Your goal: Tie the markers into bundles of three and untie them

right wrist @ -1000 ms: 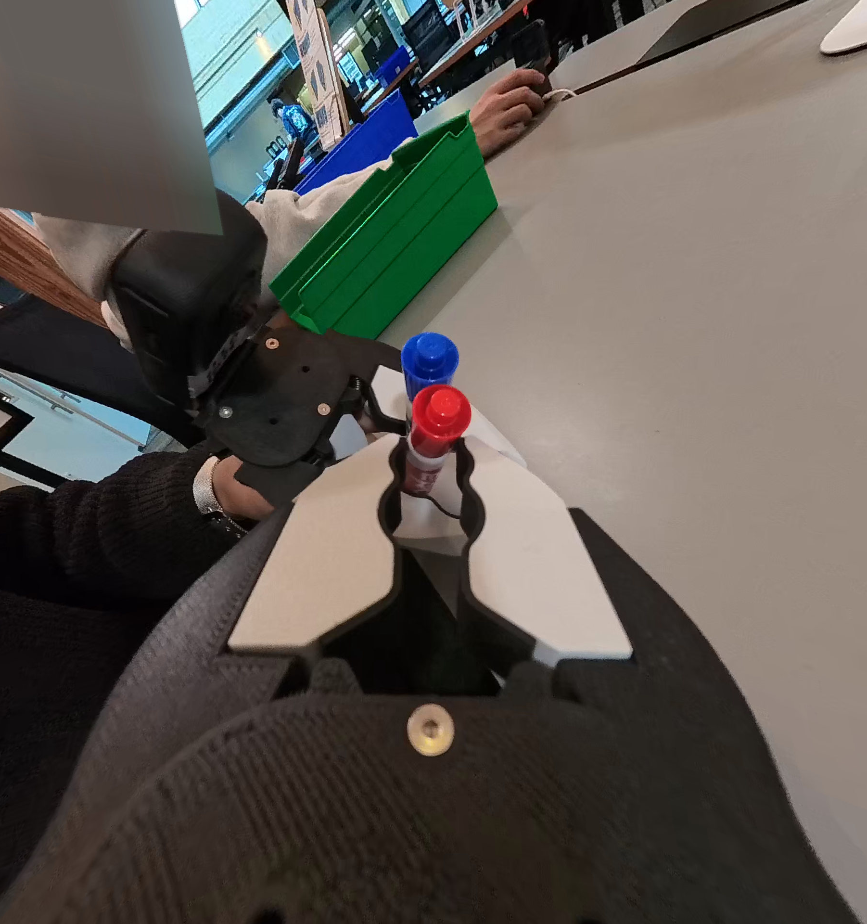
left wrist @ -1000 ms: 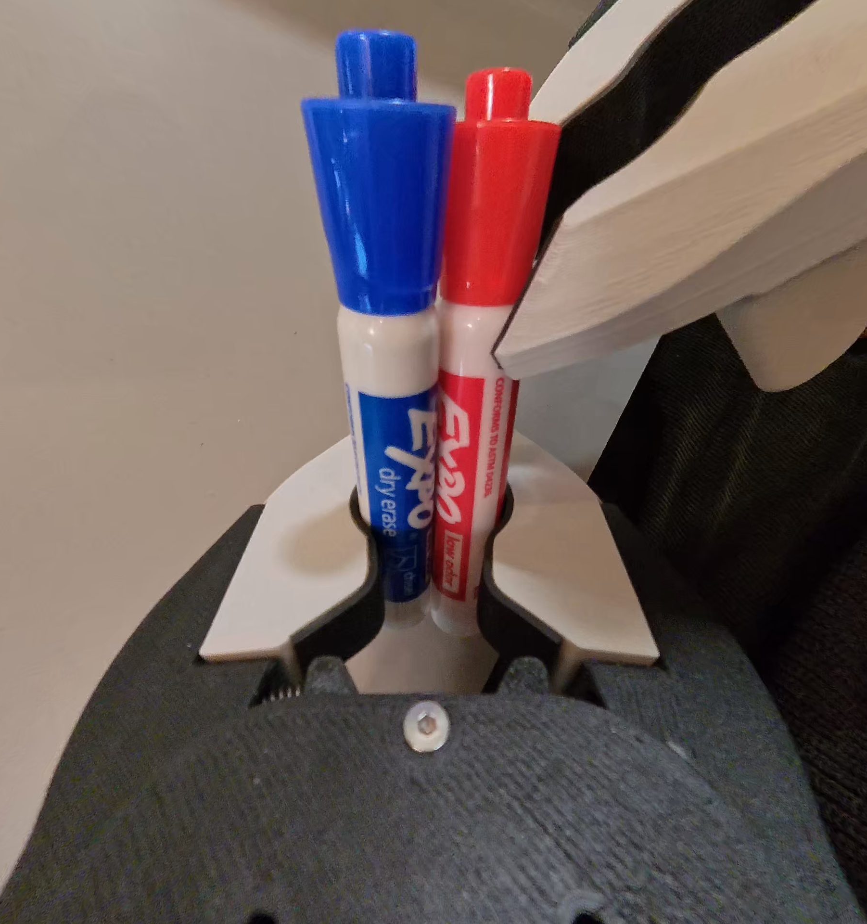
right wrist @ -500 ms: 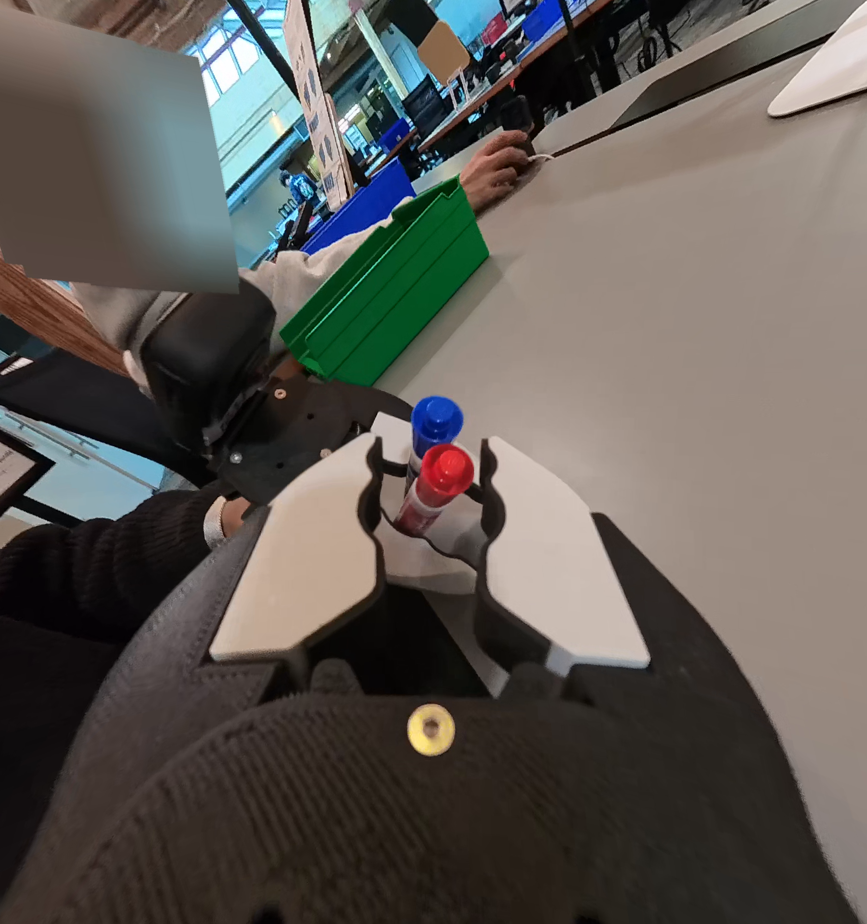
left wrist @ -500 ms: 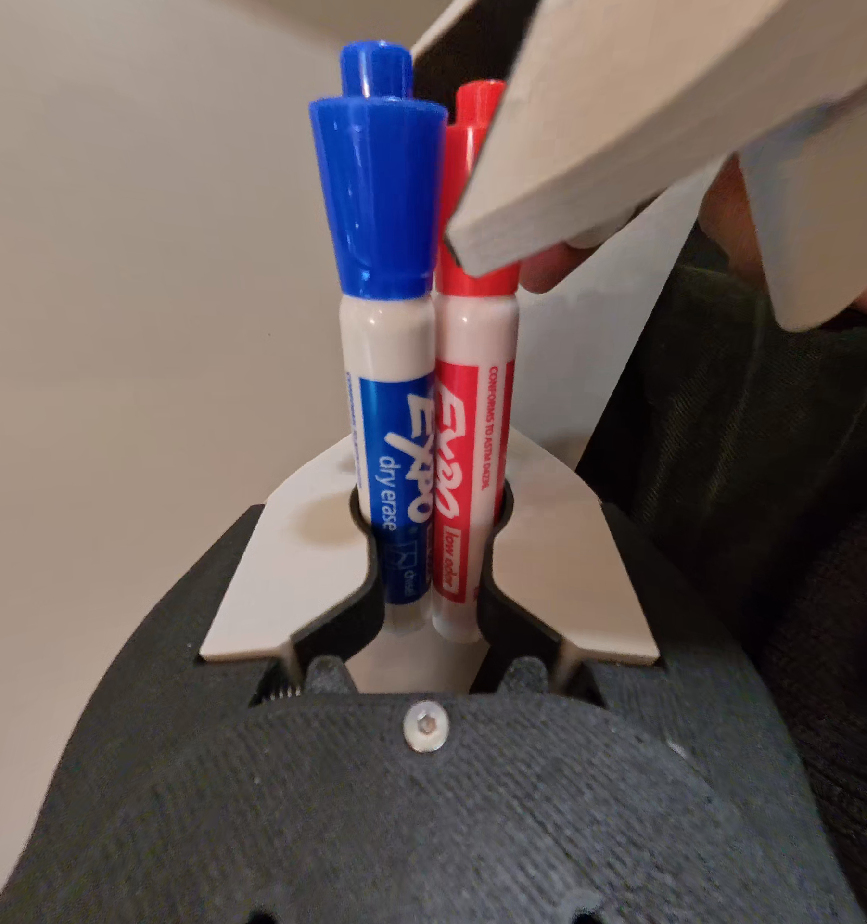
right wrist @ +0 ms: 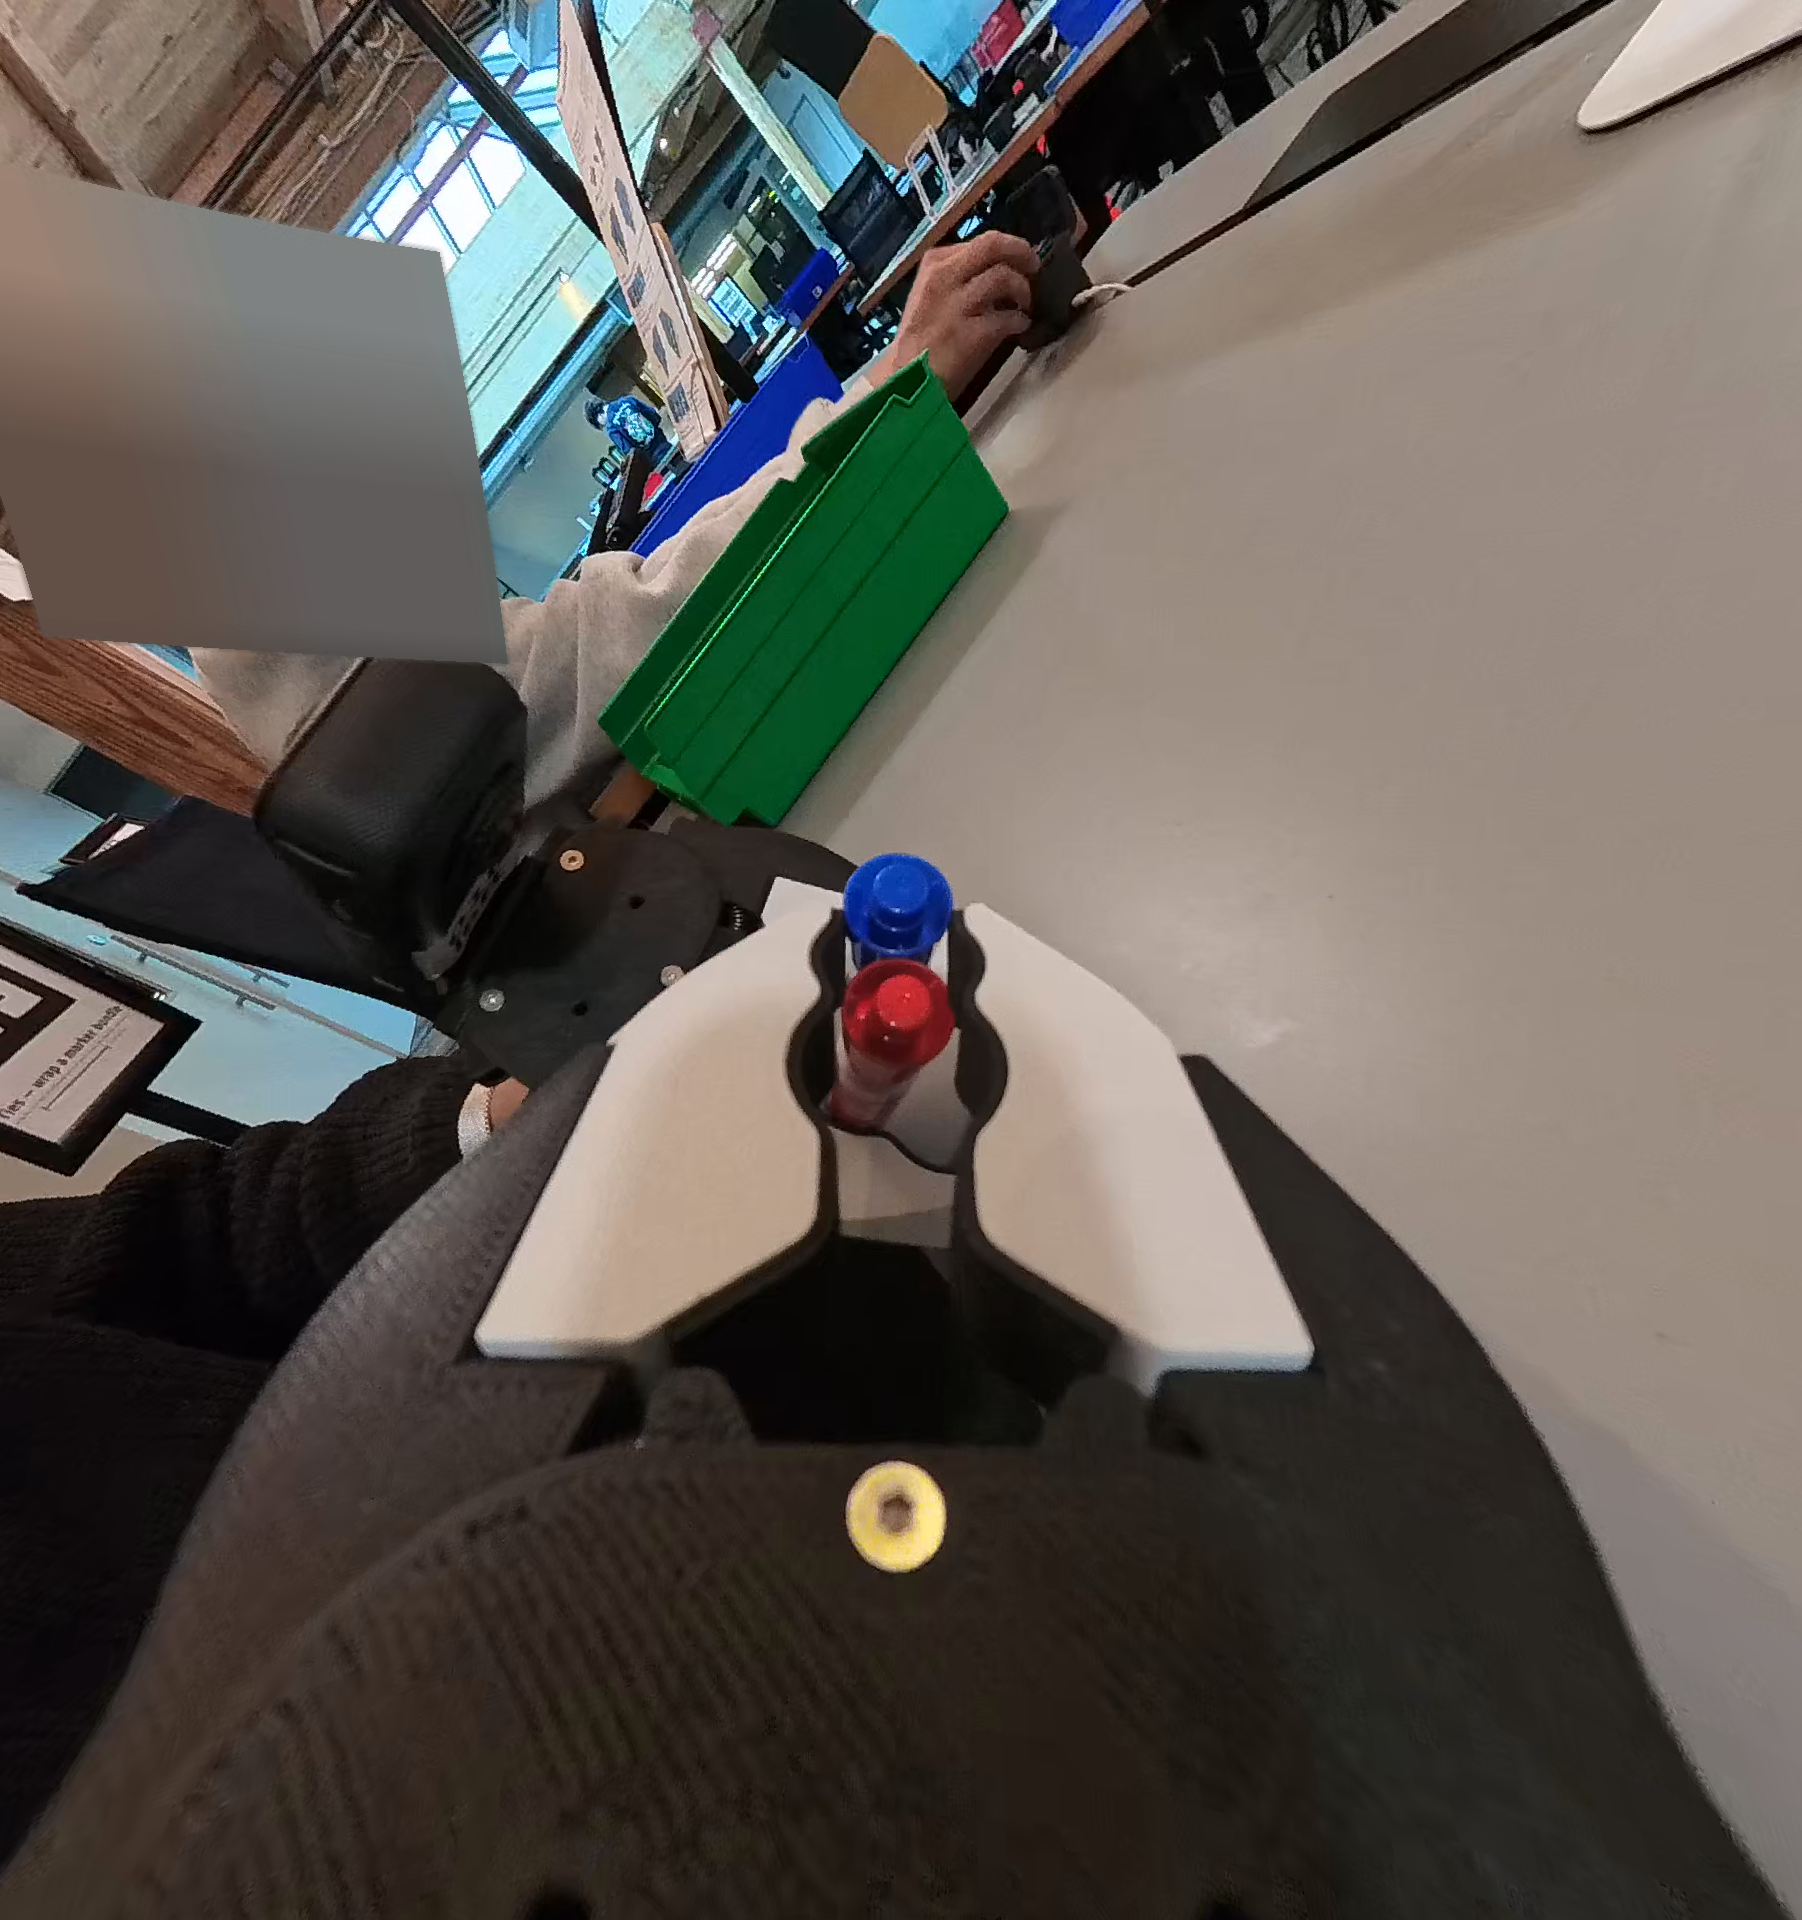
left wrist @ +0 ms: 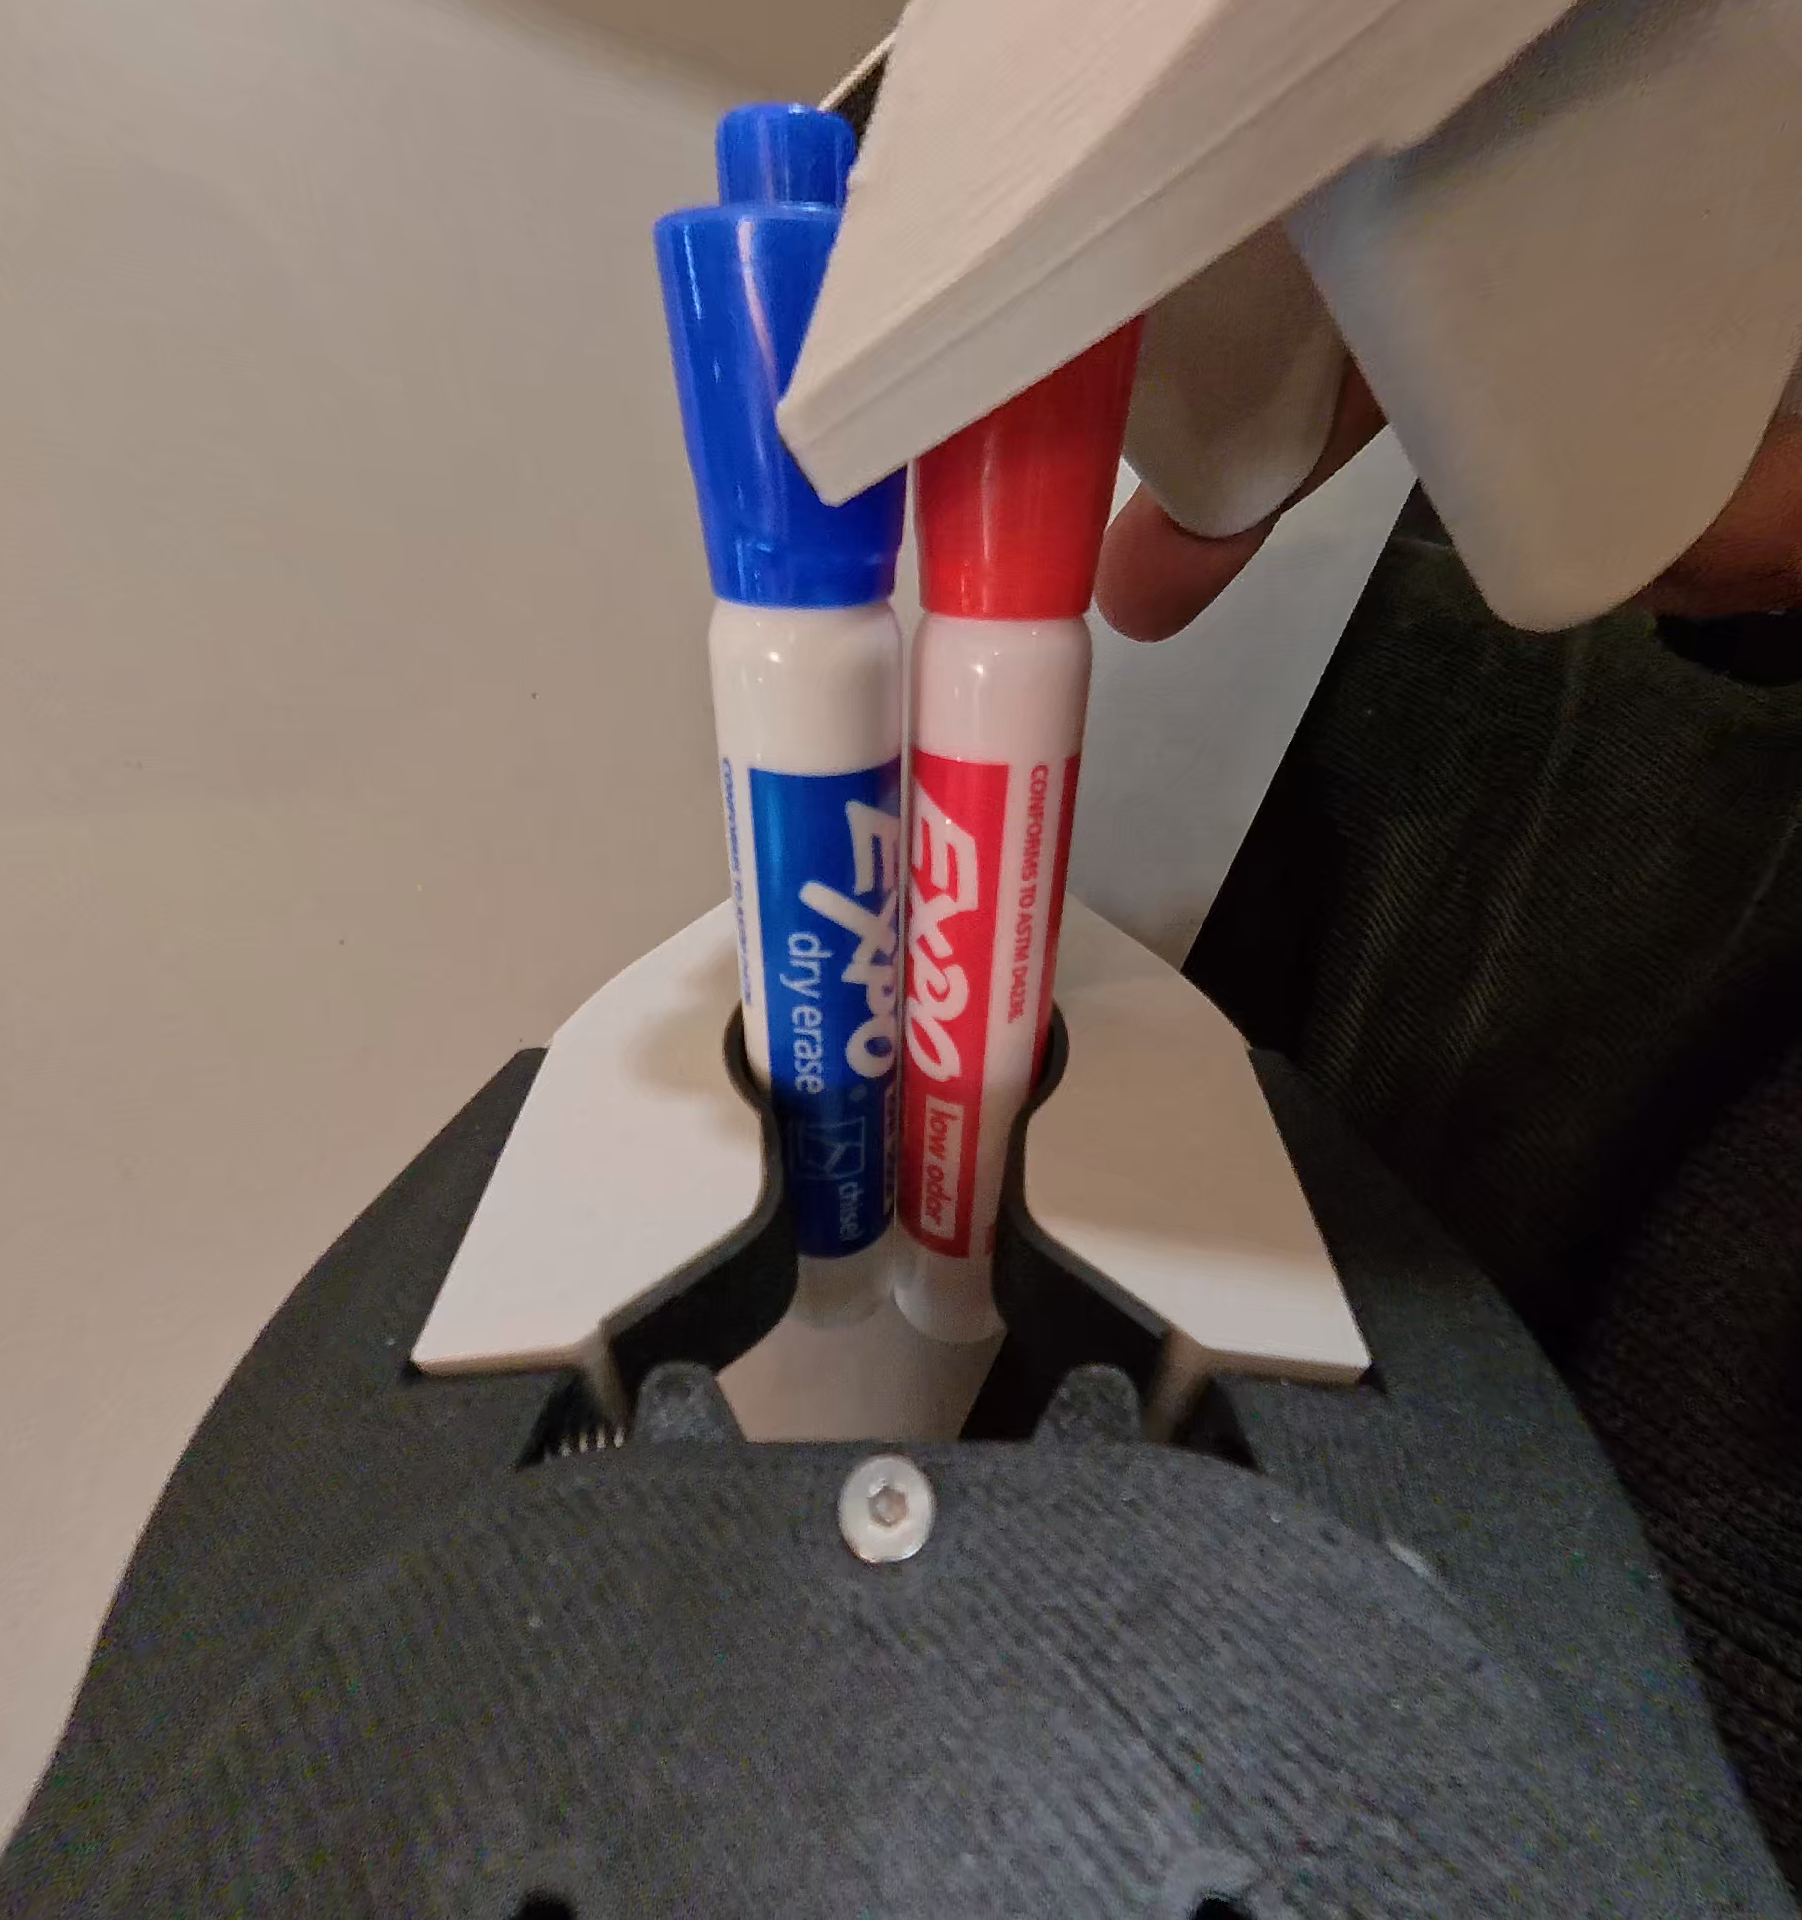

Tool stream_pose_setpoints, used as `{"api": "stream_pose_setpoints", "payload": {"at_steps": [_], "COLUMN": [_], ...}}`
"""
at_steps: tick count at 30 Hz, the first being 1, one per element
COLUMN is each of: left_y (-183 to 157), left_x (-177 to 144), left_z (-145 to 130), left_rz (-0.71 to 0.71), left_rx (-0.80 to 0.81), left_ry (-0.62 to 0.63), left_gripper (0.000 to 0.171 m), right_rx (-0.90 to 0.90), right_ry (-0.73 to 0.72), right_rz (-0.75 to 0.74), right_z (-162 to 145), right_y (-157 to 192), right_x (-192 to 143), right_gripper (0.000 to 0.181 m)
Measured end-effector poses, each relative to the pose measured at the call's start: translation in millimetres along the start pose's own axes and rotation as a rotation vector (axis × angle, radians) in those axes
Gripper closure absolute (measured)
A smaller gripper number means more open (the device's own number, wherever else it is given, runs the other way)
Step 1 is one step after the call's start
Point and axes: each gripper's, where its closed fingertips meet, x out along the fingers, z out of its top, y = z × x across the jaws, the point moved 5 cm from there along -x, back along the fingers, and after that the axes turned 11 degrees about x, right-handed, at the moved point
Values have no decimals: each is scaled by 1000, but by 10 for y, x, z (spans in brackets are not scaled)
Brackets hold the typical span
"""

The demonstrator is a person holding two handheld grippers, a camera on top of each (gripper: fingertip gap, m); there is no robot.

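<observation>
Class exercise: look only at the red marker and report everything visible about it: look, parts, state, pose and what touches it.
The red marker has a glossy red cap, still on, with a narrower stud on its end, and a white barrel with a red printed label. It looks like smooth plastic. It stands lengthwise between the left gripper fingers, clamped side by side against the blue marker. The right gripper straddles its capped end, and whether those fingers touch it cannot be told.
</observation>
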Motion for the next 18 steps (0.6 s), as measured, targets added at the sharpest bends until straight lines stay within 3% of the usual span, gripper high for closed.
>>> {"api": "stream_pose_setpoints", "payload": {"at_steps": [14, 18], "left_y": [-3, 9], "left_x": [4, -6], "left_z": [-8, -7], "left_rz": [-11, -11], "left_rx": [6, 3], "left_ry": [7, 1], "left_gripper": [127, 128], "right_rx": [-53, -95], "right_ry": [12, 14], "right_rz": [-20, -38], "right_z": [-11, -17], "right_y": [29, 18], "right_x": [-4, -1], "right_gripper": [162, 155]}}
